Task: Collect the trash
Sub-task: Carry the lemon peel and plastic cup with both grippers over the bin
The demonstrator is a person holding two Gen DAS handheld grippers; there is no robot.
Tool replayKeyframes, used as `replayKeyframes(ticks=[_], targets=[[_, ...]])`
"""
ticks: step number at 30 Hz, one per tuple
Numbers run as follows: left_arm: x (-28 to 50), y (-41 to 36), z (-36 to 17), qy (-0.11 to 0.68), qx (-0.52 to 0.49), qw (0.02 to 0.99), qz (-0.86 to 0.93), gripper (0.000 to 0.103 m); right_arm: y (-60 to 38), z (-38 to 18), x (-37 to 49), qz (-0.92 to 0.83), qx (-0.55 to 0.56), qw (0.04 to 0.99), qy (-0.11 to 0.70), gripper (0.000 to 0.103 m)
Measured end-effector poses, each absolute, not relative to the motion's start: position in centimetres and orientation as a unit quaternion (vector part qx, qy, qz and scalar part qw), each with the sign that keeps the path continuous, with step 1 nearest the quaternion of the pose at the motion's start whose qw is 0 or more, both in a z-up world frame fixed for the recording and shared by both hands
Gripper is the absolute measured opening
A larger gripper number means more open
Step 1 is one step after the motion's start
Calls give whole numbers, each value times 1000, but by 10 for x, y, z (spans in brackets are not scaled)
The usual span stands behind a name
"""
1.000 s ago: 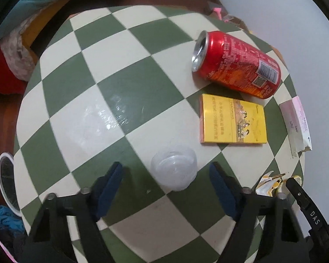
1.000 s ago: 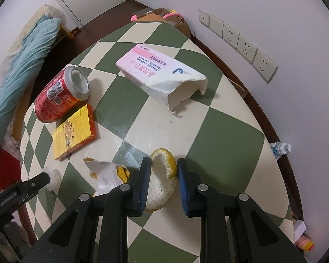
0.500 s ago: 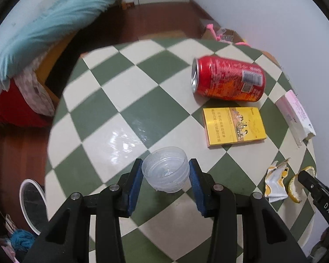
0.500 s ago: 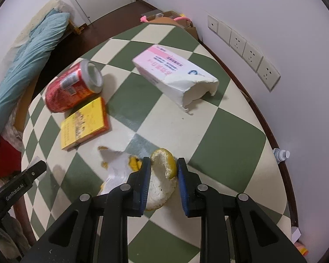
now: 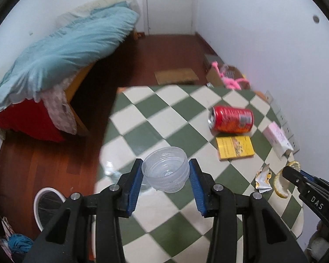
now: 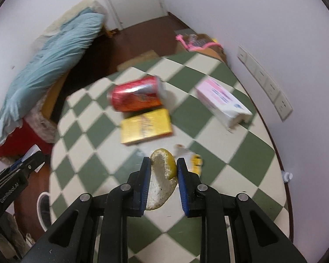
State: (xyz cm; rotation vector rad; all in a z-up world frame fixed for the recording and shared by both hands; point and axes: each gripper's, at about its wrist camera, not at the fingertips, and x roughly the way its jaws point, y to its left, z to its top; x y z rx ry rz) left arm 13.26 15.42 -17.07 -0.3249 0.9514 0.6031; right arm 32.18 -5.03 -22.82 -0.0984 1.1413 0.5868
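My left gripper [image 5: 165, 171] is shut on a clear plastic cup [image 5: 165, 171] and holds it above the left edge of the green and cream checkered table [image 5: 155, 118]. My right gripper [image 6: 163, 168] is shut on a yellow fruit peel [image 6: 162, 179], lifted over the table [image 6: 236, 164]; it also shows in the left wrist view [image 5: 283, 182]. A red can [image 6: 136, 96], a yellow box [image 6: 145, 126], a pink and white carton [image 6: 223, 100] and a torn wrapper [image 6: 195, 161] lie on the table.
A white bin [image 5: 47, 203] stands on the wooden floor left of the table. A bed with a blue quilt [image 5: 61, 50] is beyond it. A wall with sockets [image 6: 263, 76] runs along the table's right side. A cardboard box with pink cord [image 5: 228, 76] sits behind the table.
Both grippers have risen and pulled back from the table. The left one closed on the cup and lifted it. The right one lifted the peel off the table.
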Motion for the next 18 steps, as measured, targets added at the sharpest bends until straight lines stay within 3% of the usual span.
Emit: replayKeyframes(ticks=[10,18], targets=[[32,219,-114,394,-165,835,346,38,38,-159,250,374,-55,788,485,25],[-71,287,-118,385,-186,803,416,38,146,-151,160,459,-88,741,482,25]])
